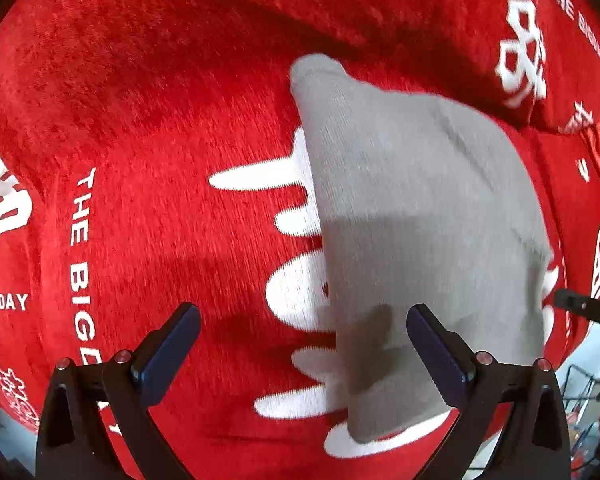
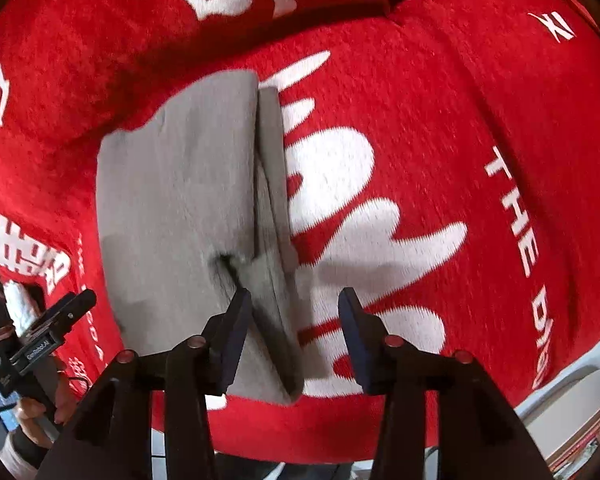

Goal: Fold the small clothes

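Red plush cloth (image 1: pixel 148 128) with white lettering covers the whole surface. At frame centre lies a folded grey garment (image 1: pixel 420 216). My left gripper (image 1: pixel 302 344) hangs wide open above its lower edge. My right gripper (image 2: pixel 294 334), jaws parted, straddles the garment's folded right edge without pinching it.

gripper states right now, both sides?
Left gripper: jaws open, holding nothing, above the grey garment.
Right gripper: jaws open, the folded garment's edge between them, not pinched.
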`<state>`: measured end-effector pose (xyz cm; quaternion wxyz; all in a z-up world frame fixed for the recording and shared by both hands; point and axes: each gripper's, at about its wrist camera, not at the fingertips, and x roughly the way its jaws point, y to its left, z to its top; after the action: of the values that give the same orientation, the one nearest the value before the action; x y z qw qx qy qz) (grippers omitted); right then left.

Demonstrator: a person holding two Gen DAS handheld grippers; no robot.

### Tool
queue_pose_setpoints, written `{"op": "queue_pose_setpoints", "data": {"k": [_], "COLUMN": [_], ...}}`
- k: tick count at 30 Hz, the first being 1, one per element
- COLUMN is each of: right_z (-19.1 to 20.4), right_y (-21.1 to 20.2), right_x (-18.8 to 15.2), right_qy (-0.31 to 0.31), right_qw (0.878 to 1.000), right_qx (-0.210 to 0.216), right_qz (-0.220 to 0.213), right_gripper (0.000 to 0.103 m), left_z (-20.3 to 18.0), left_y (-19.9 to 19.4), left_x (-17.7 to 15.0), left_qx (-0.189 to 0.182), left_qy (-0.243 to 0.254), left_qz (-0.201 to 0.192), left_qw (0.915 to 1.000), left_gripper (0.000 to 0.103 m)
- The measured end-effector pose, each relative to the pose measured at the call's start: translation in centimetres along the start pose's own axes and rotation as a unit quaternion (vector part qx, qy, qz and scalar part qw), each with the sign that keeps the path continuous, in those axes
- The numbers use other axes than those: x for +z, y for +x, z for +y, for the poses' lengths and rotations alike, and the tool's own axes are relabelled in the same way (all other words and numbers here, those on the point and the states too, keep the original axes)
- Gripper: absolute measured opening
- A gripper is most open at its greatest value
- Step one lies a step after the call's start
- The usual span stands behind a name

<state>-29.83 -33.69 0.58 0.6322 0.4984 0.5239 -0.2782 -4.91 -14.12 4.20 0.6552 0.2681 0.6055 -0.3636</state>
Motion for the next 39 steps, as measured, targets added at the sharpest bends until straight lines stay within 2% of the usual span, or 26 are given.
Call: {"op": "queue_pose_setpoints", "data": {"k": [2, 3, 4, 9, 13, 18, 26, 32, 39], "right_z": [-0.4, -0.7, -0.9, -2.1, -2.2, -2.2, -2.2, -2.1, 0.8], "right_y": [0.0, 0.0, 0.0, 0.4, 1.0, 1.9, 4.0, 5.4, 7.3], "right_x": [0.6, 0.9, 1.1, 2.7, 3.6, 4.8, 6.4, 7.2, 7.8], "right_qy": [0.014, 0.021, 0.030, 0.063, 0.063, 0.061, 0.026, 0.005, -0.040], "right_qw": [1.000, 0.999, 0.999, 0.995, 0.993, 0.990, 0.987, 0.977, 0.963], "right_qx": [0.018, 0.029, 0.040, 0.082, 0.099, 0.124, 0.158, 0.207, 0.251], "right_qz": [-0.003, -0.004, -0.005, -0.010, -0.005, -0.005, 0.027, 0.056, 0.087], "right_gripper": [0.056, 0.068, 0.073, 0.073, 0.073, 0.073, 0.073, 0.073, 0.075], "left_z": [0.3, 0.5, 0.7, 1.3, 1.6, 1.4, 1.1, 0.0, -3.2], "left_y": [0.1, 0.1, 0.2, 0.8, 1.6, 2.7, 5.2, 7.5, 8.9], "left_x": [0.7, 1.0, 1.4, 2.7, 3.5, 4.4, 5.8, 6.1, 7.1], "left_qx": [-0.003, -0.005, -0.009, -0.032, -0.065, -0.088, -0.132, -0.169, -0.192], "left_qy": [-0.007, -0.010, -0.015, -0.037, -0.054, -0.049, -0.040, -0.036, -0.027], "left_qz": [-0.001, 0.000, 0.001, 0.008, 0.020, 0.029, 0.051, 0.079, 0.080], "left_qw": [1.0000, 0.9999, 0.9998, 0.9988, 0.9962, 0.9945, 0.9892, 0.9818, 0.9777], "left_gripper": [0.103, 0.103, 0.103, 0.103, 0.103, 0.103, 0.103, 0.103, 0.103]}}
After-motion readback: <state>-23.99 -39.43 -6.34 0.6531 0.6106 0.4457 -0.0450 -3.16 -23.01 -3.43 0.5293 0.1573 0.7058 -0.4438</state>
